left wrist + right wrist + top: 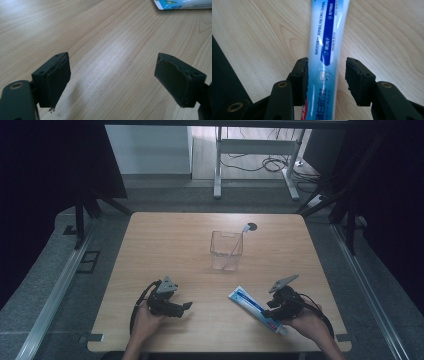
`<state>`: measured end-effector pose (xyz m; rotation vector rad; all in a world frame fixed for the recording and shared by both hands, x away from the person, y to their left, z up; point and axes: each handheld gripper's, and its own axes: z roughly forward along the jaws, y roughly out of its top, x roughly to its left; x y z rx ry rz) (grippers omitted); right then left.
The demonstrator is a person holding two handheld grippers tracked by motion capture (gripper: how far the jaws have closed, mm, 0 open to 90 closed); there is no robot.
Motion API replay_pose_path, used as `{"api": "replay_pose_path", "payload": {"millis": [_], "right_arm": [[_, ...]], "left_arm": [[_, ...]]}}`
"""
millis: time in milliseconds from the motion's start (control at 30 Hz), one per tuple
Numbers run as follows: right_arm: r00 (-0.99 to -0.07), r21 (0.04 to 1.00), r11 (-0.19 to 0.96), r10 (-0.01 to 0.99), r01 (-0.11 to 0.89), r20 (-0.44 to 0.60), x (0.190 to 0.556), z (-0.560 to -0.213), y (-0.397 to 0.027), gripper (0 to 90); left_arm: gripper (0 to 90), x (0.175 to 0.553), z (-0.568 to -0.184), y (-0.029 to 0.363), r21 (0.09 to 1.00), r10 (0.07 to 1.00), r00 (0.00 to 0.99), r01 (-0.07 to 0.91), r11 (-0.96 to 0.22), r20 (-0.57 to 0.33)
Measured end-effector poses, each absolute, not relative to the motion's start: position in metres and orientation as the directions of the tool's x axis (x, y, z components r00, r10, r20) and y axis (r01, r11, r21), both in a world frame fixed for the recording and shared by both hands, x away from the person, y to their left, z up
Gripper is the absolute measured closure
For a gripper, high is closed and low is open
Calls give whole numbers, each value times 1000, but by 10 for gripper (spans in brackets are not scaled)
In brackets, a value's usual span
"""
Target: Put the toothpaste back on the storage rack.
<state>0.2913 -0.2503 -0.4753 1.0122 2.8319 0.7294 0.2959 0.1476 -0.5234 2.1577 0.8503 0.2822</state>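
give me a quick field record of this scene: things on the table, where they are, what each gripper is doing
surface: wooden table
toothpaste tube: lies flat near the front right, between the jaws of the right gripper
right gripper: jaws straddle the tube; one pad close against it, a gap at the other; no firm grip visible
left gripper: jaws wide apart over bare wood at the front left, nothing between them
clear cup: upright near the table's middle, with a toothbrush leaning in it
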Motion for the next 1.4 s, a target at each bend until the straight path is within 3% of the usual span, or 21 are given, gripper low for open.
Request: {"api": "replay_pose_path", "payload": {"millis": [1000, 1100, 1267, 1400], "right_arm": [[-782, 246, 750, 620, 614, 62, 319, -499, -201, 466], [-778, 231, 749, 625, 621, 64, 321, -501, -199, 489], [-782, 234, 753, 621, 615, 56, 319, -496, -199, 639], [-787, 244, 757, 615, 606, 43, 316, -492, -199, 696]], "left_arm": [[138, 296, -526, 146, 719, 648, 759, 483, -499, -60], [138, 296, -526, 146, 719, 648, 760, 482, -500, -59], [138, 296, -525, 147, 719, 649, 759, 482, -500, -58], [138, 296, -525, 147, 720, 648, 759, 481, -500, -56]]}}
